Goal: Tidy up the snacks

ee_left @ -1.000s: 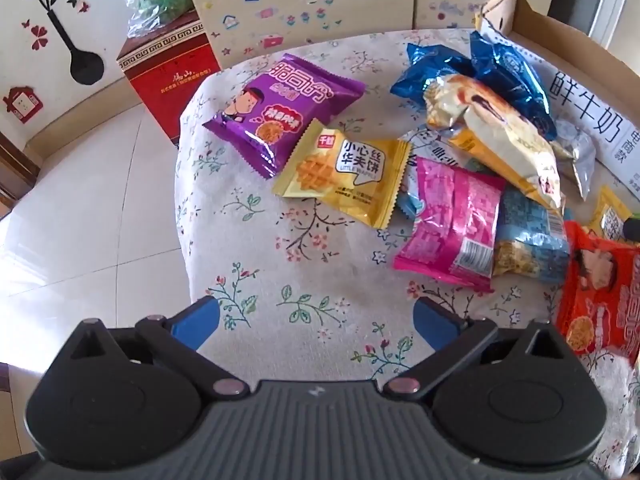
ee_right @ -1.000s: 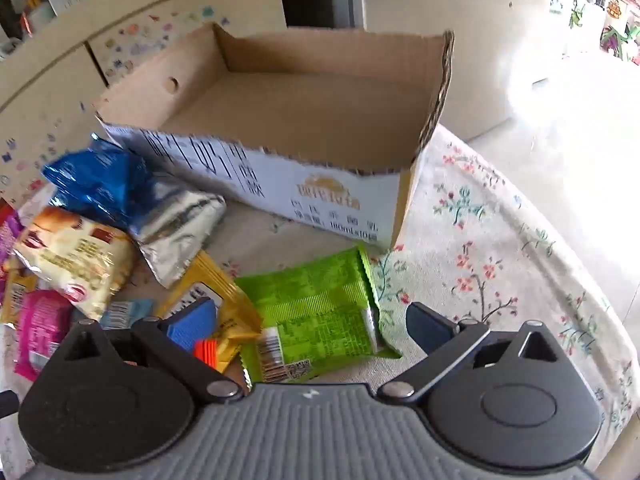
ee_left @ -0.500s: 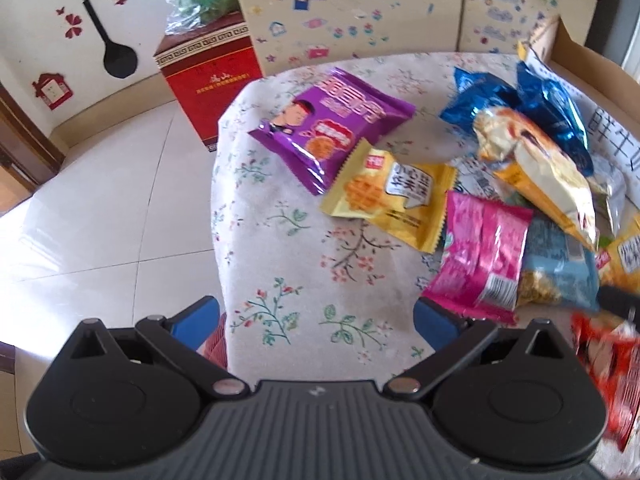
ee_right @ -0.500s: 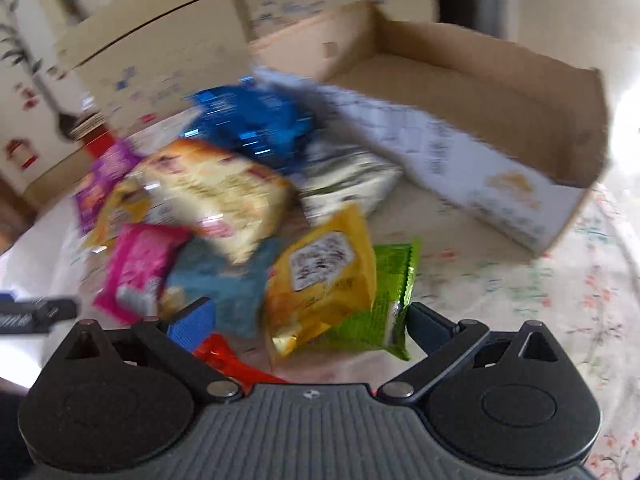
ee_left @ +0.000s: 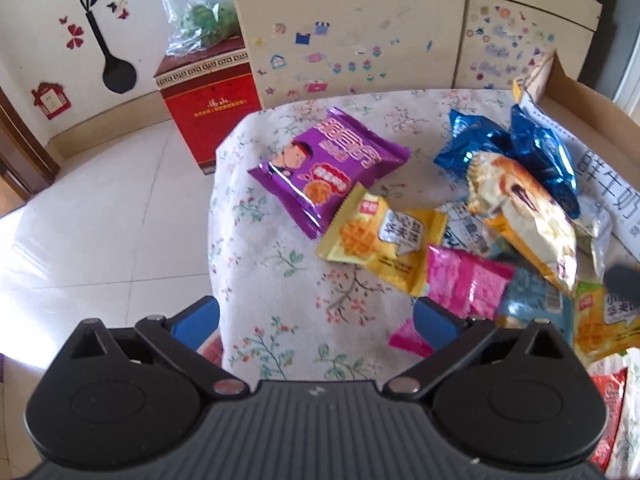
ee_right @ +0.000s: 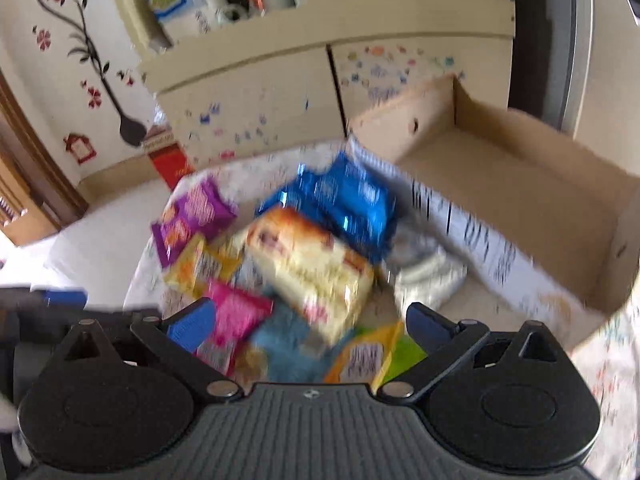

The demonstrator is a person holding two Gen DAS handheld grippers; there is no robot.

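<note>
Moved since earlier: right gripper [ee_right: 306,322] has swung away from the green packet [ee_right: 404,354] near the box and now looks over the whole heap; left gripper [ee_left: 316,316] has drifted a little, its view much the same.
Left fingers: spread wide, holding nothing, above the flowered surface [ee_left: 280,264].
Right fingers: spread wide, empty, over the pile; this view is blurred.
Snacks: loose heap on the surface beside the cardboard box [ee_right: 500,184], none inside it.
Purple packet [ee_left: 328,166]: far left of the heap, touching the yellow waffle packet [ee_left: 380,236].
Pink packet [ee_left: 464,284]: overlaps the waffle packet's near edge, just ahead of the left gripper's right finger.
Cream bread packet [ee_left: 528,216]: on top of the heap, leaning against the blue foil bags [ee_left: 516,148].
Box: open, at the surface's far right.
Red carton [ee_left: 210,104]: on the floor beyond the surface, a plastic bag on top.
</note>
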